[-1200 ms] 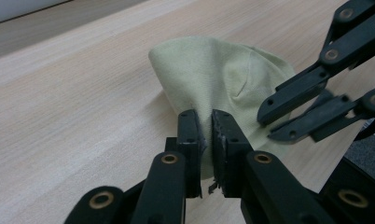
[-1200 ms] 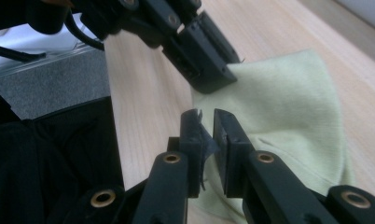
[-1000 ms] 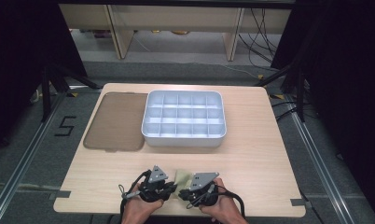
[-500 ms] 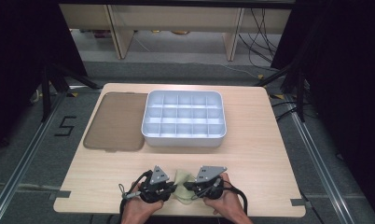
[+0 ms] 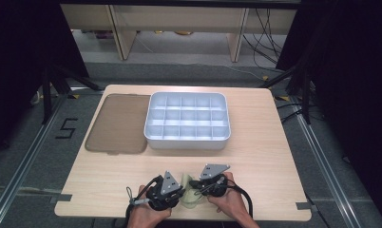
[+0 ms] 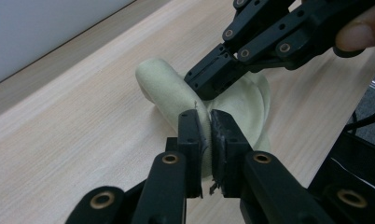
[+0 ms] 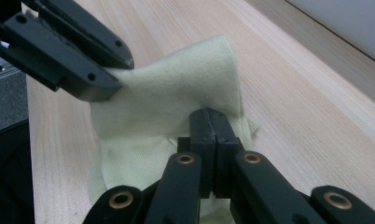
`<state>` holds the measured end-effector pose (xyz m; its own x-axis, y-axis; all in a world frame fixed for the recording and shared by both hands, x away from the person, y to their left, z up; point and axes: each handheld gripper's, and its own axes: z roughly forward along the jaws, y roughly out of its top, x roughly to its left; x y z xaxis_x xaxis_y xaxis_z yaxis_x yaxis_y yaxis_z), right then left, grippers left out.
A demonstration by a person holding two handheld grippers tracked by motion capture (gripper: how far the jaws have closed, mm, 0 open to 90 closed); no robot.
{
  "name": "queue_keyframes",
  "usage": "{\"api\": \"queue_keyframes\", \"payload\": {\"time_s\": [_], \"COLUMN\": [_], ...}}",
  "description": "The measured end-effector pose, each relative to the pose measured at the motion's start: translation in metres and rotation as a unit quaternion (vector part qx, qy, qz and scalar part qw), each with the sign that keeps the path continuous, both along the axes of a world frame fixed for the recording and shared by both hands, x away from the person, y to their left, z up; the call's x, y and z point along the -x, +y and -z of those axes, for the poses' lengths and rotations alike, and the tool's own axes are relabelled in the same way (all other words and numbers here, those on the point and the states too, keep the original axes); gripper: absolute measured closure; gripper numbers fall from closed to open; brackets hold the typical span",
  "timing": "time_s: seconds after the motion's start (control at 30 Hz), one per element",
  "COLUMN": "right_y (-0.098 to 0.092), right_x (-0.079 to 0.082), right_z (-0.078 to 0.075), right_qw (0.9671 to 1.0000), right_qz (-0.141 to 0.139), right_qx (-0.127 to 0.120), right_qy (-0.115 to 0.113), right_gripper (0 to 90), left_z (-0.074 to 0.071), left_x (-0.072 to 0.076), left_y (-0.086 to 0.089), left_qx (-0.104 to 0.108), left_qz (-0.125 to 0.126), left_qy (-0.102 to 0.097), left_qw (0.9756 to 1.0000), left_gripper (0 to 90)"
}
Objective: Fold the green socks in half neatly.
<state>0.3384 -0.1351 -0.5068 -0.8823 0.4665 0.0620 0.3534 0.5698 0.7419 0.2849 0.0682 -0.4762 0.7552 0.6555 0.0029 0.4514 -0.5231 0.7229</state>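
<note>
- At the near edge of the table (image 5: pixel 274 156), at six o'clock in the high view, I am pinching a pale yellow-green cloth (image 5: pixel 188 187) with both tongs at once.
- My left gripper (image 6: pixel 205 133) is clamping a fold of the cloth, its jaws nearly together with just the fabric between them.
- My right gripper (image 7: pixel 214 128) has just been closing and is now squeezing another fold, the jaws meeting on the thin layer.
- In the high view the left gripper (image 5: pixel 177 194) is sitting at about nine o'clock of the cloth and the right gripper (image 5: pixel 196 183) at about three, so the cloth is lying straight between them, its long axis running roughly from tong to tong.
- Neither hand is nearer; I judge any spreading pull would go outward along that line.
- Farther out, at twelve o'clock, the white divided tray (image 5: pixel 186 138) is standing, with a brown lid (image 5: pixel 118 123) just beside it at about ten o'clock.
</note>
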Motion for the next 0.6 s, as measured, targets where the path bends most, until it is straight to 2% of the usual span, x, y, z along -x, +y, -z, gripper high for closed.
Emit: {"api": "queue_keyframes", "payload": {"time_s": [0.1, 0.13, 0.23, 0.33, 0.4, 0.43, 0.47, 0.57, 0.6], "right_y": [-0.004, -0.006, -0.015, -0.025, -0.028, -0.031, -0.034, -0.033, -0.029], "right_x": [0.000, 0.000, 0.001, 0.004, 0.005, 0.008, 0.009, 0.010, 0.011], "right_z": [-0.003, -0.005, -0.012, -0.015, -0.015, -0.016, -0.013, -0.011, -0.008], "right_qw": [0.9999, 0.9999, 0.9996, 0.9994, 0.9994, 0.9994, 0.9997, 0.9997, 0.9997], "right_qz": [0.010, 0.012, 0.018, 0.024, 0.025, 0.026, 0.019, 0.017, 0.011], "right_qx": [-0.009, -0.012, -0.022, -0.026, -0.024, -0.021, -0.013, -0.010, -0.002], "right_qy": [0.001, 0.001, -0.002, -0.004, -0.003, 0.008, 0.010, 0.015, 0.021], "right_gripper": [90.0, 90.0, 90.0, 90.0, 90.0, 90.0, 90.0, 90.0, 90.0], "left_z": [0.001, -0.001, -0.001, -0.001, -0.002, -0.002, -0.003, -0.002, -0.002], "left_x": [0.000, -0.001, -0.001, -0.001, -0.001, -0.001, 0.000, 0.001, 0.002], "left_y": [-0.002, 0.001, 0.002, 0.003, 0.003, 0.003, 0.002, 0.000, -0.003], "left_qx": [0.012, -0.004, 0.002, -0.002, -0.001, -0.012, -0.009, -0.001, 0.009], "left_qz": [-0.011, 0.003, -0.004, -0.005, -0.004, -0.002, 0.001, 0.001, 0.001], "left_qy": [-0.002, -0.004, -0.001, -0.007, -0.007, -0.008, -0.010, -0.017, -0.020], "left_qw": [0.9999, 1.0000, 1.0000, 1.0000, 1.0000, 0.9999, 0.9999, 0.9999, 0.9998], "left_gripper": [82.6, 82.6, 82.6, 82.6, 82.5, 82.5, 82.5, 82.5, 82.5]}}
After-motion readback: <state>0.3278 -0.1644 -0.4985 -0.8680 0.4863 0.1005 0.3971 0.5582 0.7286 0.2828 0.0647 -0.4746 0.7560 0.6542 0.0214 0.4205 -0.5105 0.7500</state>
